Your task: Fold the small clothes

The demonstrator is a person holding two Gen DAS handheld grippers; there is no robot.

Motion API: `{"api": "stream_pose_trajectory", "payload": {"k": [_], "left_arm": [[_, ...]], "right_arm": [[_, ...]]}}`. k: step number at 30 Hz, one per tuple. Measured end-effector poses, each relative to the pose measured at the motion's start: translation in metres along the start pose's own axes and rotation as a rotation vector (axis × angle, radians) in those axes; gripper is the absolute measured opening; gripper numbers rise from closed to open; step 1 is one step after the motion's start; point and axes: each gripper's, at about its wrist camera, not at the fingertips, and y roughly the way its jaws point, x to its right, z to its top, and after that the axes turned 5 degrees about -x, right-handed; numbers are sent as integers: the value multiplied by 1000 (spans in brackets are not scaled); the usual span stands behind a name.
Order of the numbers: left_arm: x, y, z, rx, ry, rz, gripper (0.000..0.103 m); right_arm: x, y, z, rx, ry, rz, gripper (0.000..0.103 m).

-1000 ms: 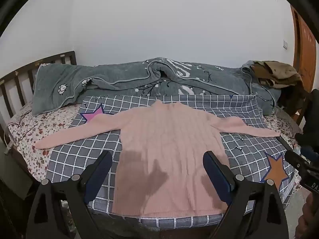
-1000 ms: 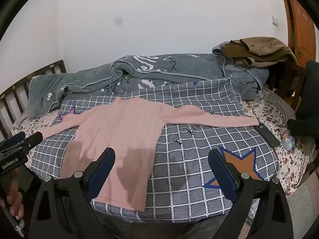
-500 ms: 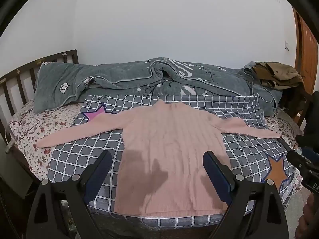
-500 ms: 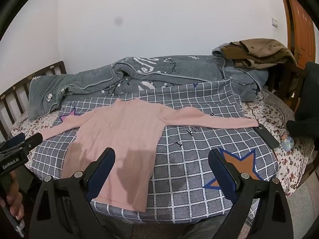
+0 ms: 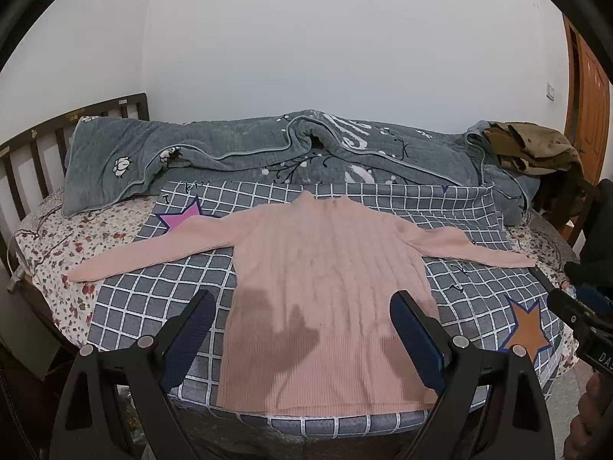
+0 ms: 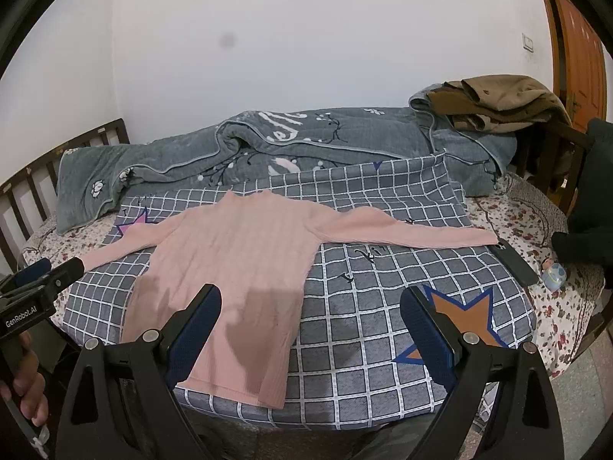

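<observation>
A pink ribbed sweater [image 5: 325, 283] lies flat and face down on a grey checked sheet [image 5: 153, 306], sleeves spread to both sides, hem toward me. It also shows in the right wrist view [image 6: 237, 260]. My left gripper [image 5: 300, 329] is open and empty, held above the hem. My right gripper [image 6: 310, 326] is open and empty, above the sheet to the right of the sweater's body. Each gripper shows at the edge of the other's view.
A rumpled grey quilt [image 5: 268, 153] lies along the far side of the bed. Brown clothes [image 6: 494, 99] are piled at the far right. A dark phone [image 6: 513, 260] and a small toy [image 6: 553, 274] lie near the right sleeve end. A wooden headboard [image 5: 34, 142] stands at left.
Both grippers have drifted slightly; the view has shifted a little. The sweater has not moved and both grippers stay open.
</observation>
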Motion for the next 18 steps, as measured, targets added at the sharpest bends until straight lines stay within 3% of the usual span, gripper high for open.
{"api": "stream_pose_trajectory", "payload": {"k": [18], "left_arm": [[-4,-3,-2,4,-4,-1,92]], "right_arm": [[-2,-4,0,8,5,16,93]]}}
